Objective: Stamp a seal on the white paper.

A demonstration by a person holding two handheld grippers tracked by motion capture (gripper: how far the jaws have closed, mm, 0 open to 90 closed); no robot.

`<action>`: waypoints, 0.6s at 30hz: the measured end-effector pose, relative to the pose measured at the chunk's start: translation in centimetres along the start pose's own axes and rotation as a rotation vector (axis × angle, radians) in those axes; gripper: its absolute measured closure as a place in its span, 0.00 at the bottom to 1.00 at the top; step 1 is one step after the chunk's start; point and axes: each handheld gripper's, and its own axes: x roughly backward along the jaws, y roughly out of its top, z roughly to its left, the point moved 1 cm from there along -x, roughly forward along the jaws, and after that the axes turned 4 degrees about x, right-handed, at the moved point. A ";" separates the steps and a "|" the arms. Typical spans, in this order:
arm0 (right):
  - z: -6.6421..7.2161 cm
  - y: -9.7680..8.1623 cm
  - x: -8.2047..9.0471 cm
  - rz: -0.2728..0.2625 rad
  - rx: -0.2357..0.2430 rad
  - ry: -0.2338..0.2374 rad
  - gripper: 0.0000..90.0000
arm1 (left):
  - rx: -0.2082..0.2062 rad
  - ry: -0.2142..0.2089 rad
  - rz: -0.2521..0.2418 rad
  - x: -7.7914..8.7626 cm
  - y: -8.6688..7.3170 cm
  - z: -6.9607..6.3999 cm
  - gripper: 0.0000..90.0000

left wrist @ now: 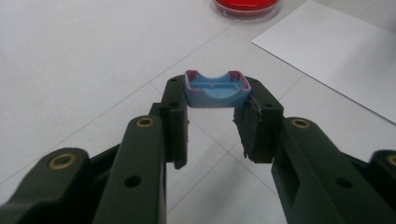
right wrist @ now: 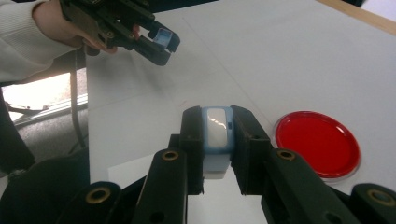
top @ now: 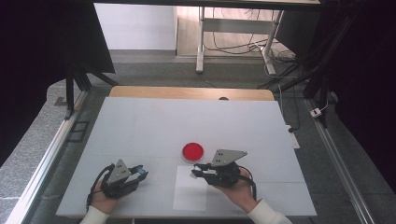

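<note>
My left gripper (left wrist: 217,92) is shut on a small blue tray-shaped piece (left wrist: 216,89) with a reddish rim, held at the jaw tips just above the table. In the high view that gripper (top: 141,173) sits near the front left, pointing right. My right gripper (right wrist: 217,119) is shut on a pale blue block (right wrist: 215,135) with a shiny whitish face. It (top: 194,171) hovers over the top edge of a white paper sheet (top: 190,189), pointing left. A round red dish (top: 193,150) lies just beyond the right gripper, apart from both.
The white table (top: 187,121) stretches far beyond the dish, with a wooden strip (top: 191,92) at its back edge. The red dish (right wrist: 317,142) lies to the right of my right jaws. The paper sheet (left wrist: 341,51) reaches toward the front edge. Both hands rest near that edge.
</note>
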 end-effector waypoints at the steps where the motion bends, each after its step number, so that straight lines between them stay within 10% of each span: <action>1: 0.1 0.0 -0.1 0.004 0.000 0.003 0.83 | 0.000 0.000 0.000 0.0 0.0 0.0 0.73; 18: 0.9 -0.8 -2.2 0.087 0.026 0.017 0.83 | -0.006 -0.005 0.009 -0.2 0.0 -0.1 0.73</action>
